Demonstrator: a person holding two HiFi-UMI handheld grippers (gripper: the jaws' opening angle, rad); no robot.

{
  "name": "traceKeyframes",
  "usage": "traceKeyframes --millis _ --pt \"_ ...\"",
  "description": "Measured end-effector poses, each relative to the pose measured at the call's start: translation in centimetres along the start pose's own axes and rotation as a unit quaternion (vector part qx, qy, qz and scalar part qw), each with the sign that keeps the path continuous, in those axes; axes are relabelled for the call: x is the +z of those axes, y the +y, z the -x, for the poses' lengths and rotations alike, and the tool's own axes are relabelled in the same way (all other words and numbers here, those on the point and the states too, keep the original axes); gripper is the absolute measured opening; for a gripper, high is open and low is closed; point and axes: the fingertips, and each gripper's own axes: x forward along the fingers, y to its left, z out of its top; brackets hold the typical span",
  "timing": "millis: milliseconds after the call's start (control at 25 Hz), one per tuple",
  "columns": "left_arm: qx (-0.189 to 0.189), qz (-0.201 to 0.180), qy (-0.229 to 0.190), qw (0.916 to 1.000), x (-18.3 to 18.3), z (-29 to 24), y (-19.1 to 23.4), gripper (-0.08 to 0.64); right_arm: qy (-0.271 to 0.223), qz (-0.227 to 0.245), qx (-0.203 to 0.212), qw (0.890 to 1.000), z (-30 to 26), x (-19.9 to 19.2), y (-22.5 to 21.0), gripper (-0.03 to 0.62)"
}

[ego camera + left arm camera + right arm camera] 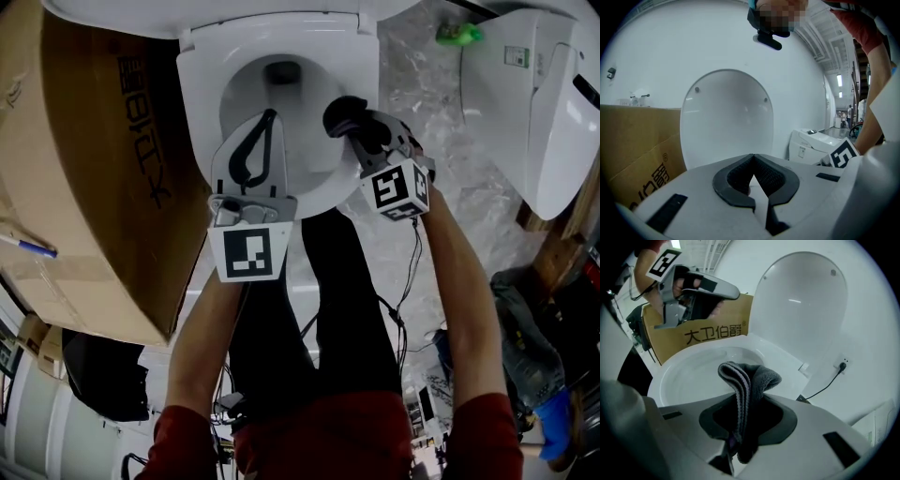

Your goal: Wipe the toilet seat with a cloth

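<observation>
A white toilet stands below me with its seat ring (200, 131) down and its lid (726, 117) raised upright. My right gripper (349, 120) is shut on a folded dark grey cloth (749, 380) that sticks out past its jaws, over the right side of the seat (783, 357). Whether the cloth touches the seat I cannot tell. My left gripper (255, 150) hangs over the left front of the bowl with its jaws shut and nothing between them. In the right gripper view the left gripper (691, 287) shows at the upper left.
A large cardboard box (84, 178) stands close against the toilet's left side. Another white toilet (544, 103) sits to the right, with crinkled plastic sheet (422, 84) on the floor between. A power socket and cable (834, 373) are on the wall behind. Cables trail near my legs.
</observation>
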Motion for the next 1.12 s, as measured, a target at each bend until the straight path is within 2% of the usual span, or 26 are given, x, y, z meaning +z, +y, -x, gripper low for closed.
traceKeyframes --millis 160,400,520,640,800,880,1120 --pt "0.012 0.008 -0.007 0.9999 0.8 -1.6 1.0 0.012 -0.018 -0.033 -0.034 0.999 -2.2 2.0 -4.8 0.075" --pt "0.021 0.007 -0.010 0.9997 1.6 -3.5 2.3 0.012 -0.027 -0.035 -0.085 0.995 -4.2 4.4 -11.6 0.075" --pt "0.023 0.009 -0.010 0.9996 1.6 -3.9 2.7 0.012 -0.027 -0.084 -0.109 0.990 -4.5 4.9 -13.7 0.075" --pt "0.031 0.014 -0.010 0.9994 1.4 -4.0 3.5 0.012 -0.022 -0.135 -0.139 0.981 -4.6 5.0 -13.9 0.075" --pt "0.042 0.018 -0.009 0.9989 1.2 -3.6 4.8 0.012 -0.019 -0.207 -0.170 0.963 -4.9 5.2 -13.9 0.075" --pt "0.047 0.017 -0.010 0.9987 1.0 -3.1 5.8 0.012 -0.022 -0.213 -0.171 0.962 -5.4 6.1 -13.7 0.075" --pt "0.070 0.023 -0.008 0.9972 0.4 -1.2 9.4 0.012 -0.030 -0.193 -0.161 0.967 -7.7 9.5 -11.8 0.075"
